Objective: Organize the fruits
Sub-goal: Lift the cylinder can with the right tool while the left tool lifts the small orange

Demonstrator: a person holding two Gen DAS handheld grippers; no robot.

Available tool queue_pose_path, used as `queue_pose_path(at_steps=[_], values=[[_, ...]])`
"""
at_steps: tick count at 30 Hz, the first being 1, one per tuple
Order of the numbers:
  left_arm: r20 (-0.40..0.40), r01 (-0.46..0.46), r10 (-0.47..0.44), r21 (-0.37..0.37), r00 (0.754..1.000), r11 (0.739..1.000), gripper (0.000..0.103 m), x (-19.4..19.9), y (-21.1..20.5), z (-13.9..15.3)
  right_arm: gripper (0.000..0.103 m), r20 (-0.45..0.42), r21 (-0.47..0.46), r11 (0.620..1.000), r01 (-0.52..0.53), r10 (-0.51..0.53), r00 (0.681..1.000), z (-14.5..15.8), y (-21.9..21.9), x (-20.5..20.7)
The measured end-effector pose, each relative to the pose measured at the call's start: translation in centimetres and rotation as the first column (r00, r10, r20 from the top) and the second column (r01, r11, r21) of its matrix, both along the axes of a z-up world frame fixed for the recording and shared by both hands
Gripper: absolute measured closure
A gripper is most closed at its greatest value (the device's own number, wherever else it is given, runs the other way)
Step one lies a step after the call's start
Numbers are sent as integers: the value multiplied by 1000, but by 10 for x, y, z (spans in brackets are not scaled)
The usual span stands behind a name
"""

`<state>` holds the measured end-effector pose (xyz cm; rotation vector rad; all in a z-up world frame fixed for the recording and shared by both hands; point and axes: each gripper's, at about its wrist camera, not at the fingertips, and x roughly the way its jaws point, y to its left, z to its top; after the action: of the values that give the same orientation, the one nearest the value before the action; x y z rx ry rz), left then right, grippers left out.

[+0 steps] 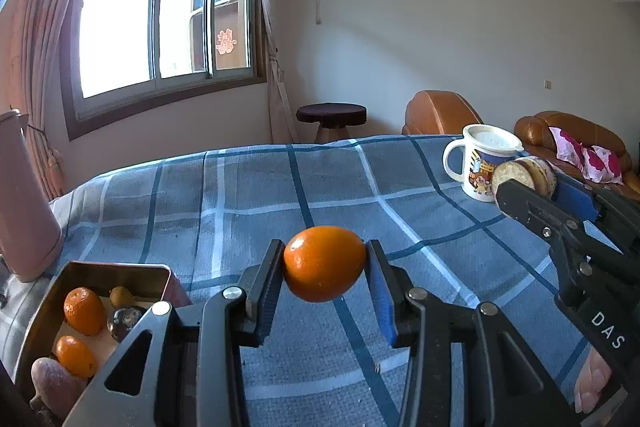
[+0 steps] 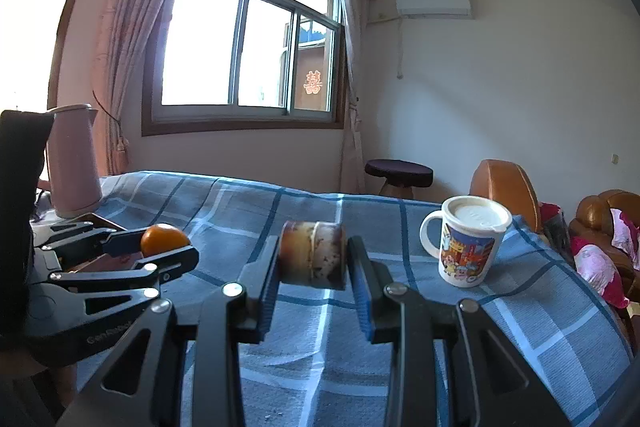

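Note:
My left gripper point(image 1: 325, 263) is shut on an orange point(image 1: 325, 263) and holds it above the blue checked cloth. The orange also shows in the right wrist view point(image 2: 164, 239). A metal tin point(image 1: 116, 273) at the lower left holds two oranges point(image 1: 83, 311), a small brown fruit point(image 1: 121, 297) and a dark round fruit point(image 1: 124, 321). My right gripper point(image 2: 313, 255) is shut on a brown banana chunk point(image 2: 313, 255) held above the cloth; it also shows in the left wrist view point(image 1: 524, 177).
A white cartoon mug point(image 2: 466, 241) with a lid stands at the right of the table. A pink kettle point(image 2: 74, 159) stands at the back left, behind the tin. Brown leather chairs point(image 1: 440, 113) and a dark stool point(image 1: 331, 115) are beyond the table.

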<state>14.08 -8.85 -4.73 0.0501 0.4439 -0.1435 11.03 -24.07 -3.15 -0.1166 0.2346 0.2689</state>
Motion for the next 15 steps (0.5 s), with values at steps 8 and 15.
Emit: queue_pose_path(at_steps=[8, 15], values=[[-16, 2, -2, 6, 1000, 1000, 60, -6, 4, -1, 67, -5, -12, 1000, -15, 15, 1000, 0, 7, -8], [-3, -2, 2, 14, 1000, 1000, 60, -17, 7, 0, 67, -9, -24, 999, -46, 46, 999, -1, 19, -19]])
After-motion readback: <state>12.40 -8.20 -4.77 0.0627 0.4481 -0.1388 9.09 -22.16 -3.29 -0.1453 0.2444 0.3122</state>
